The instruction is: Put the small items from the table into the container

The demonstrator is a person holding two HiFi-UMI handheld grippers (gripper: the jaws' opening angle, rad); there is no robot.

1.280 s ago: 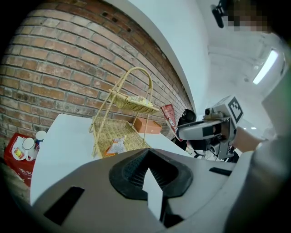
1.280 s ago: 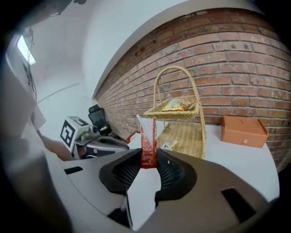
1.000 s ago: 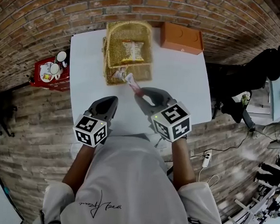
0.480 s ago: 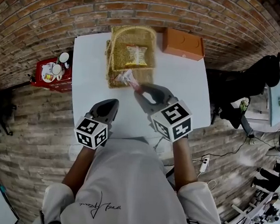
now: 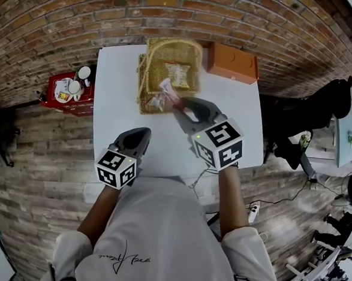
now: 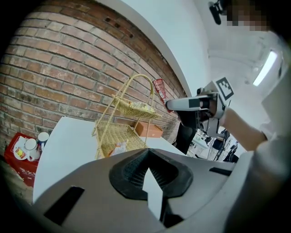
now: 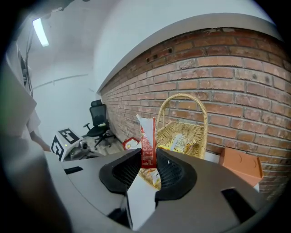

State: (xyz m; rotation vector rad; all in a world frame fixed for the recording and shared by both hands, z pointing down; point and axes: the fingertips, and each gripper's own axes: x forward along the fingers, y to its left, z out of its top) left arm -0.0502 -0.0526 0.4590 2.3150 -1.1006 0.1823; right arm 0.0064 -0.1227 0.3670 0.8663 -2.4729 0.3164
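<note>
The right gripper (image 5: 180, 104) has its jaws partly closed on a red and white packet (image 7: 148, 141), which stands upright between the pads. It holds the packet above the table (image 5: 118, 103), over the 5 o'clock corner of the wicker basket (image 5: 143, 74). The two-tier basket sits at 12 o'clock on the table. A snack pack (image 5: 180, 74) lies in its upper tier and another wrapper (image 5: 158, 99) lies in the lower one. The left gripper (image 5: 143, 131) hangs at 7 o'clock near the table's front edge, its jaws fully together with nothing between them. An orange box (image 5: 232, 63) rests at 1 o'clock, just beside the basket.
</note>
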